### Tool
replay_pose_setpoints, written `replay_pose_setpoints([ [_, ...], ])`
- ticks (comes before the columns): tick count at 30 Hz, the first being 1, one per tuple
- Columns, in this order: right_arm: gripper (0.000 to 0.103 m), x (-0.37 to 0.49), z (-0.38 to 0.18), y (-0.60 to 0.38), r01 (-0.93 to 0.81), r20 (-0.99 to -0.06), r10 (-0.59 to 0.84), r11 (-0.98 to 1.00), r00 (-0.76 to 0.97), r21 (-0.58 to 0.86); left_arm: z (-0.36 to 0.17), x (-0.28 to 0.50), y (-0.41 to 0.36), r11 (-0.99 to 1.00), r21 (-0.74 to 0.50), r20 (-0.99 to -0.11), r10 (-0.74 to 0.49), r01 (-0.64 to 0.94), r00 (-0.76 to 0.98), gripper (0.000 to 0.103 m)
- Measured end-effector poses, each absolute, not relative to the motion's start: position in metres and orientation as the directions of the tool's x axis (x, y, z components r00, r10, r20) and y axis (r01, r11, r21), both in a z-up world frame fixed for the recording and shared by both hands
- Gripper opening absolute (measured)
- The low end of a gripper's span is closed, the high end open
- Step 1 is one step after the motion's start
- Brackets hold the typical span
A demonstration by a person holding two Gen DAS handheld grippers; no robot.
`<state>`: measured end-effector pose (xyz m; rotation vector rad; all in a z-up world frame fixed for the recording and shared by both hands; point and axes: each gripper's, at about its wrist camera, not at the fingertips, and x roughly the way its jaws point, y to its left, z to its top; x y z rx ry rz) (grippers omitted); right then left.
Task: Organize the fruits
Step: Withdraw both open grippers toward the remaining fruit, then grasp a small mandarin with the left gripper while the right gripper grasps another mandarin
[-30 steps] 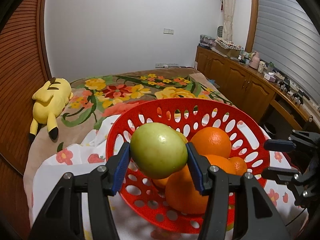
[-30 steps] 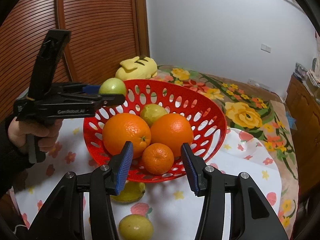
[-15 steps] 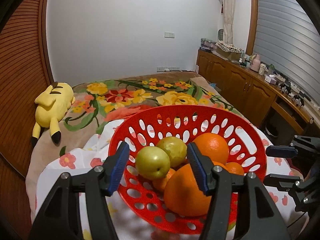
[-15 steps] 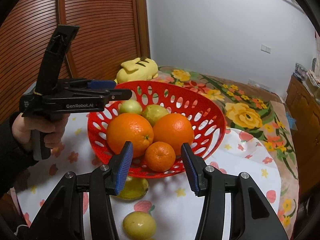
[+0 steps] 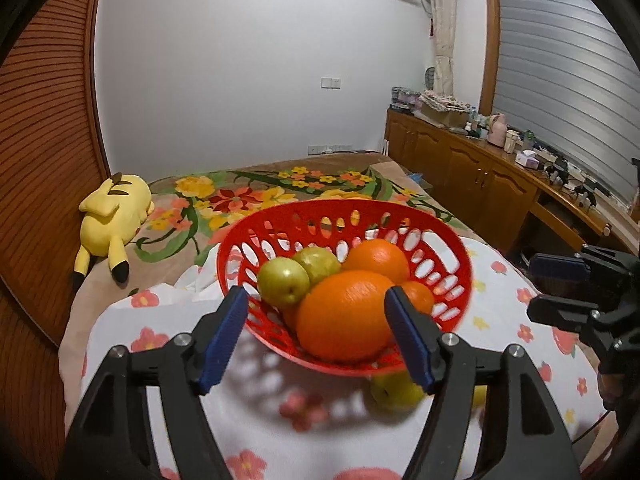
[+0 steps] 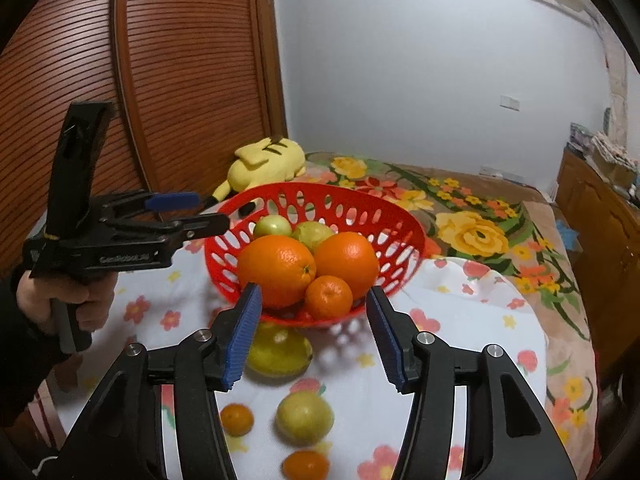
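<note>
A red perforated basket (image 5: 448, 240) (image 6: 384, 216) stands on the flowered cloth. It holds two big oranges (image 6: 276, 268), a small tangerine (image 6: 329, 296) and two green fruits (image 5: 283, 283). My left gripper (image 5: 316, 332) is open and empty, just in front of the basket; it also shows in the right wrist view (image 6: 188, 212) at the basket's left rim. My right gripper (image 6: 314, 334) is open and empty, above loose fruit on the cloth: a yellow-green fruit (image 6: 280, 354), a green fruit (image 6: 305, 418) and two tangerines (image 6: 237, 419).
A yellow plush toy (image 5: 114, 210) lies on the flowered bedspread behind the basket. A slatted wooden door (image 6: 160, 80) is on the left. Wooden cabinets (image 5: 480, 184) with clutter line the right wall. A loose green fruit (image 5: 394, 392) lies under the basket's near edge.
My left gripper opened and let the green fruit go into the basket, then drew back and up. My right gripper rose a little, so more loose fruit shows below it.
</note>
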<state>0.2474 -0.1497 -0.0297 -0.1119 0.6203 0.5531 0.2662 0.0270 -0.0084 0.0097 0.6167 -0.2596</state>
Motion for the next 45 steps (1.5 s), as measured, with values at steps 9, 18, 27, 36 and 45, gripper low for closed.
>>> replay_pose_setpoints([
  [9,0.057,0.204,-0.044,-0.162,-0.456,-0.593,0.414,0.886,0.690,0.088,-0.007,0.213,0.023,0.958,-0.068,-0.551,-0.268,0.278,0.790,0.073],
  [18,0.058,0.176,-0.072,-0.171,-0.412,-0.631,0.391,0.903,0.670,0.122,-0.043,0.198,0.012,0.946,-0.109,-0.595,-0.309,0.306,0.742,0.075],
  [27,0.057,0.178,-0.101,-0.174,-0.396,-0.677,0.375,0.908,0.633,0.133,-0.071,0.193,-0.012,0.935,-0.104,-0.613,-0.329,0.339,0.718,0.075],
  [36,0.054,0.185,-0.129,-0.173,-0.385,-0.703,0.377,0.909,0.603,0.158,-0.095,0.194,-0.021,0.936,-0.091,-0.623,-0.319,0.339,0.714,0.075],
  [45,0.048,0.192,-0.143,-0.169,-0.375,-0.719,0.369,0.913,0.589,0.162,-0.096,0.192,-0.018,0.929,-0.122,-0.605,-0.349,0.349,0.716,0.075],
])
